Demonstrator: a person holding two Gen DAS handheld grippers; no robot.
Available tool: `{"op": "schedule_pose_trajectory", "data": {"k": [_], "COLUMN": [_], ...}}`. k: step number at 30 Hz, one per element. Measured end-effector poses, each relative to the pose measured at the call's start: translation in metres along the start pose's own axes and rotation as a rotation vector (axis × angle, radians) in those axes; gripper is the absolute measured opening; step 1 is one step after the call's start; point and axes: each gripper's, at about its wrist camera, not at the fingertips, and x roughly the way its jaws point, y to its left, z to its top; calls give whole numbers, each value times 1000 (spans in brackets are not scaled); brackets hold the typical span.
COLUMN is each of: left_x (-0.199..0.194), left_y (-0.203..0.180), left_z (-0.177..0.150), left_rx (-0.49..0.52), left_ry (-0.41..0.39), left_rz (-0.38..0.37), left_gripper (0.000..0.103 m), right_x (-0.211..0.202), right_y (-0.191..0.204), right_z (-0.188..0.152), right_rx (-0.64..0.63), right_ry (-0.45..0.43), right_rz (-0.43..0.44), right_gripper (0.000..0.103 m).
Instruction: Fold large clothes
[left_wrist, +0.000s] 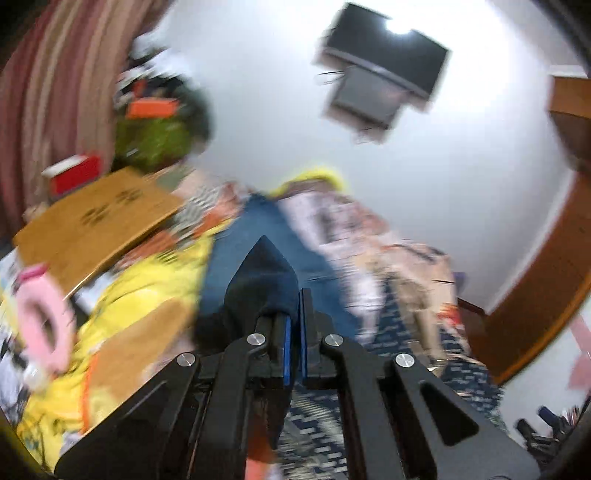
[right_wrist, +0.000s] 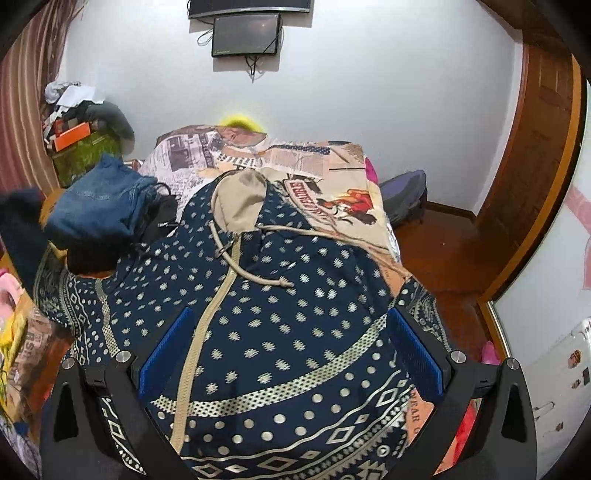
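Left gripper (left_wrist: 293, 325): fingers clamped on dark navy fabric.
Right gripper (right_wrist: 291, 350): fingers apart, straddling patterned hoodie (right_wrist: 280, 332).
Bed (right_wrist: 332, 177): under hoodie.

A navy hoodie (right_wrist: 280, 332) patterned with pale dots and diamond bands lay spread face up on the bed, beige zipper closed, beige-lined hood at the far end, drawstrings trailing right.

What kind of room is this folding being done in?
Most likely a bedroom: a bed with a newspaper-print sheet, a wall-mounted screen, a striped curtain, and a patterned navy hoodie spread on the bed.
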Motion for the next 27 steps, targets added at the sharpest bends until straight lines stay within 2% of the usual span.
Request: {"op": "schedule_pose_trajectory", "data": {"k": [5,9,13,19,23,27], "left_x": [19,43,73,98,104,100], "left_y": [-86,-135,-175,-211,-223,-234], "left_z": [-2,-26,-66,-139,-179,-207], "left_rx": [109,164,207,263,335,456], "left_ry": [45,145,291,495,619,660], "left_rz": [-150,-228,-283,-319,-319,-289], "left_gripper": [2,2,2,2,2,6], "right_x": [-3,-6,-5,-4,-2,2], "right_y": [-15,-22,-30,-40,-42,-40], "right_z": [0,-4,-9,-19,-25,-30], "right_rx": [28,23,15,-5,-21,-26], "right_ry": [-2,-1,18,50,71,88], "right_rz": [32,34,27,5,-6,-4], "right_gripper": [103,103,103,103,103,103]}}
